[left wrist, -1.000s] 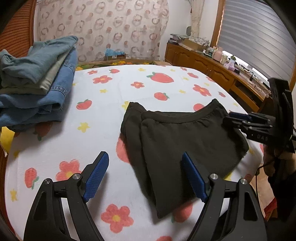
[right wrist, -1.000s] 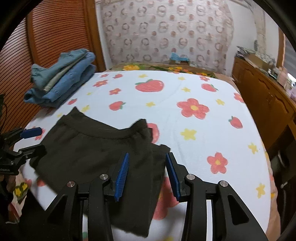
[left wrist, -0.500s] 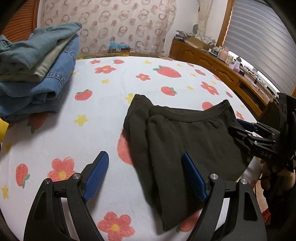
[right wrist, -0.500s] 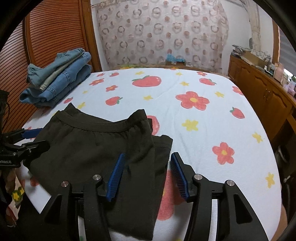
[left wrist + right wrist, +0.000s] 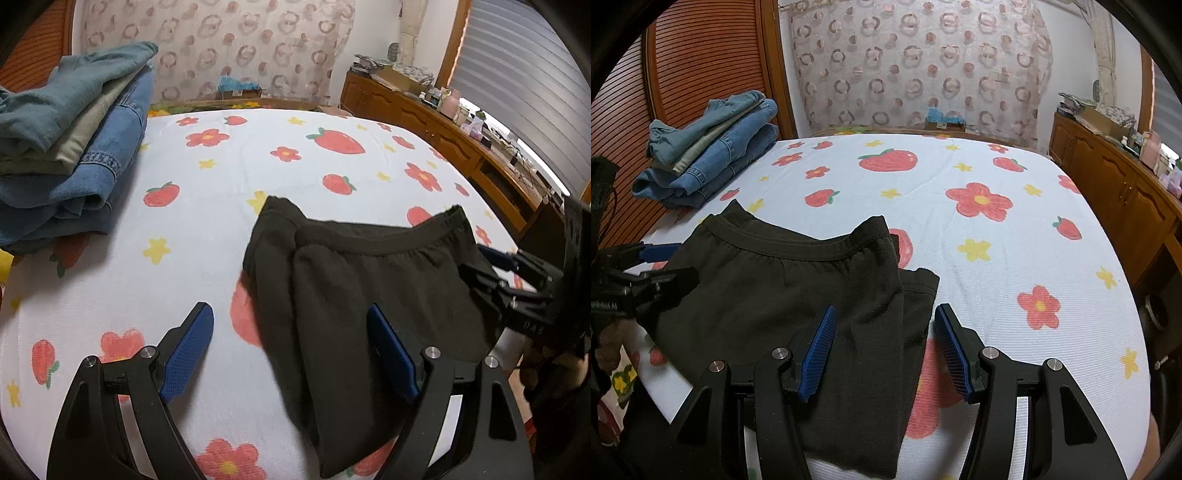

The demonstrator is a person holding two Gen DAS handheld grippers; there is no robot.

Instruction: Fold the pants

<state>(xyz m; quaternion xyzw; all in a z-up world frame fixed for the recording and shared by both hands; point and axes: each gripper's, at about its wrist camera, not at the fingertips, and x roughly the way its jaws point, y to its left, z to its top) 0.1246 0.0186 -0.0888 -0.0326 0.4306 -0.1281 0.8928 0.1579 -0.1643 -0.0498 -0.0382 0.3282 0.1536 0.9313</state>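
On the bedsheet [image 5: 1015,236], black pants [image 5: 783,295] lie folded flat.

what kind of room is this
Most likely a bedroom: the black pants lie on a bed sheet printed with strawberries and flowers, folded jeans are stacked by a slatted wooden door, and a cluttered wooden dresser lines the wall.

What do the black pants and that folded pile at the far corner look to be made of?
Black pants: probably soft matte knit, with a gathered elastic-looking waistband. Folded pile: mostly blue denim, judging by faded twill and stitched seams; one pale green layer, fabric unclear.
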